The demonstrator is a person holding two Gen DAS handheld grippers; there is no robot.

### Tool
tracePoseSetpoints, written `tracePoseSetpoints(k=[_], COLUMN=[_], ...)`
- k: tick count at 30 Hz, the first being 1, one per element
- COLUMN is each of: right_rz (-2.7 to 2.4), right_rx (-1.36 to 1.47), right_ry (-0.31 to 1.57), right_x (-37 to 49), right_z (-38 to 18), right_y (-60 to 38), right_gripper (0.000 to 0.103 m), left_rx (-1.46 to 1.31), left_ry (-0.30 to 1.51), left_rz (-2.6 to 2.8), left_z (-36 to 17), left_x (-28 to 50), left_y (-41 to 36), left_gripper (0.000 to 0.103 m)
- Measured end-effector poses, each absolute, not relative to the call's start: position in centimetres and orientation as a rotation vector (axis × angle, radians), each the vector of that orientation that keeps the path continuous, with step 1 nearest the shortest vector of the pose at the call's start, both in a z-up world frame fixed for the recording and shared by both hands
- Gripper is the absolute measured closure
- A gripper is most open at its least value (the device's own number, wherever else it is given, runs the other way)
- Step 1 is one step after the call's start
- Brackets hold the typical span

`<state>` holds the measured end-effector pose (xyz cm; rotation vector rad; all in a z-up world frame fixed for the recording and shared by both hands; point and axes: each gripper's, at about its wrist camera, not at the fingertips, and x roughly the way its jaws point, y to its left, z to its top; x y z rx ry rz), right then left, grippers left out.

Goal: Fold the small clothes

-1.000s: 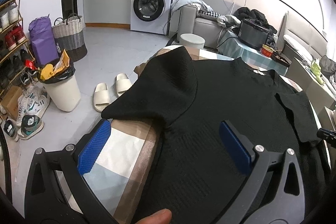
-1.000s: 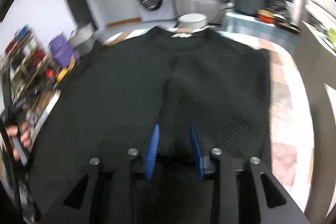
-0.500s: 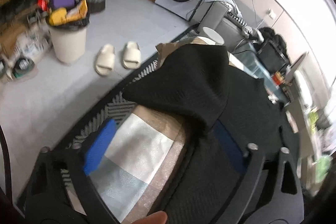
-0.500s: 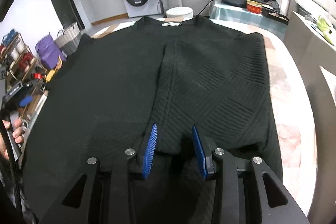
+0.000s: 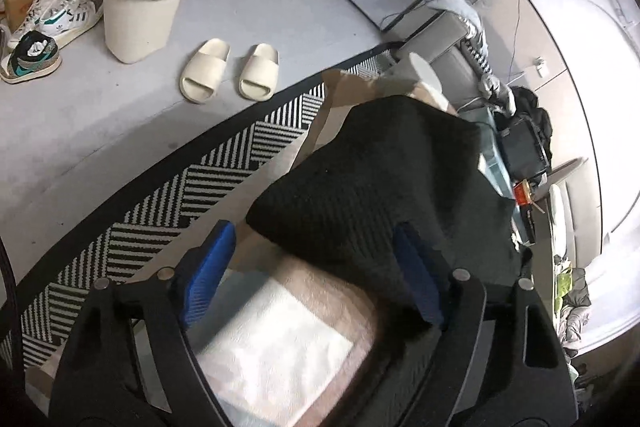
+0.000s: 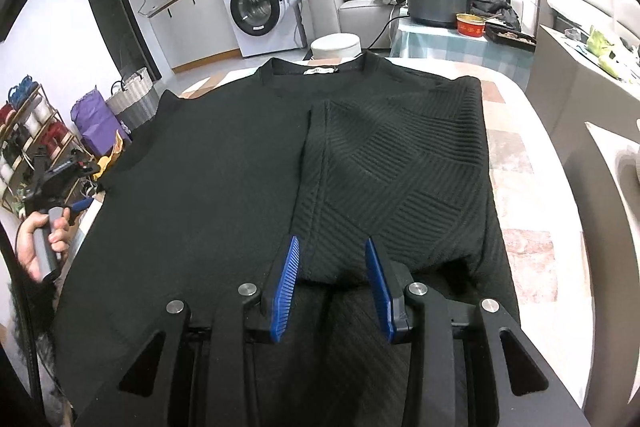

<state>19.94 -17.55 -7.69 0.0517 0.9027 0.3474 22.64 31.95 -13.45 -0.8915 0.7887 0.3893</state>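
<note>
A black knit T-shirt (image 6: 208, 167) lies flat on the checked tablecloth (image 6: 516, 187), its right side folded over to the middle. In the right wrist view my right gripper (image 6: 332, 283) sits at the folded panel's hem. Its jaws stand a little apart, with the hem lying loose between the pads (image 6: 286, 283). In the left wrist view the shirt's left sleeve (image 5: 360, 187) hangs over the table edge. My left gripper (image 5: 312, 267) is closing around the sleeve's corner, and the pads (image 5: 208, 267) are still apart from the cloth. A hand (image 6: 38, 243) holds that gripper at the table's left edge.
Below the left table edge lie a striped rug (image 5: 168, 219), two slippers (image 5: 228, 71), a bin (image 5: 140, 15) and shoes (image 5: 36, 55). Beyond the table stand a washing machine (image 6: 256, 11), a round stool (image 6: 336, 47), a sofa and a side table with a pot (image 6: 436, 3).
The left gripper has dropped toward the sleeve at the table edge, rolled, and narrowed its jaws. The right gripper has stayed at the hem with the same gap.
</note>
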Motion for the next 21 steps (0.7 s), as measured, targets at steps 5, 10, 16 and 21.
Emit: tracePoseSetpoints(k=[5, 10, 16, 21], right_rz=[0.33, 0.318, 0.314, 0.297], right_rx=[0.067, 0.08, 0.086, 0.097], right_ry=[0.896, 0.888, 0.88, 0.867], right_x=[19.7, 19.3, 18.8, 18.3], right_z=[-7.6, -7.3, -7.0, -6.5], right_y=[-18.1, -18.7, -19.2, -20.0], right_gripper=[0.067, 0.067, 0.067, 0.067], left_rx=[-0.833, -0.685, -0.465, -0.297], left_ry=[0.771, 0.621, 0.519, 0.641], left_rz=[0.441, 0.443, 0.258, -0.05], left_z=[-13.6, -9.2, -2.4, -2.0], left_x=[24.5, 24.6, 27.5, 31.6], left_y=[31.6, 29.3, 21.5, 11.1], left_gripper=[0.079, 0.096, 0.097, 0.094])
